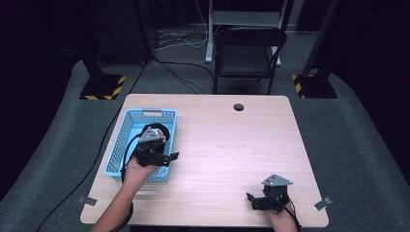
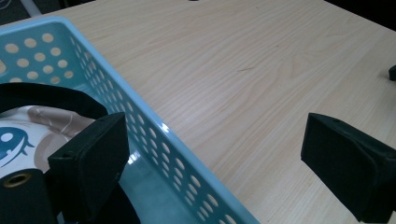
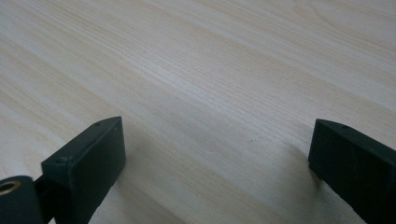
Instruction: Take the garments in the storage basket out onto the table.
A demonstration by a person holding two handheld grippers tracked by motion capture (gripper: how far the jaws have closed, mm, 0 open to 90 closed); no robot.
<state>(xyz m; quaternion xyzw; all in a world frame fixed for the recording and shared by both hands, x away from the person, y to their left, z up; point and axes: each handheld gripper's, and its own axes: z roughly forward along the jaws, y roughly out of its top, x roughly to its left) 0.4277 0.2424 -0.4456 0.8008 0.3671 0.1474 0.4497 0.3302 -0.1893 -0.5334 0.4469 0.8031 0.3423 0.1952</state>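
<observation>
We see a light blue perforated basket (image 1: 126, 126) on the left side of the wooden table (image 1: 227, 145), its long sides running from near to far. Inside it lies one thing, a dark-rimmed item (image 2: 44, 114) with a pale printed face showing brown shading and a blue cartoon eye; we cannot tell what kind of thing it is. It lies in the far half of the basket, partly hidden in the high view by the left gripper (image 1: 159, 157). That gripper hangs over the near right part of the basket, held by the person's left hand (image 1: 138, 170). In the left gripper view its jaws stand wide apart, straddling the basket's right wall: one jaw is over the inside, just above the printed item, the other over bare table outside. Nothing is clamped between them, and we cannot tell whether the inner jaw touches the item. The right gripper (image 1: 258, 202) sits low at the near right corner of the table, well apart from the basket, its jaws also spread wide with only bare wood between them
</observation>
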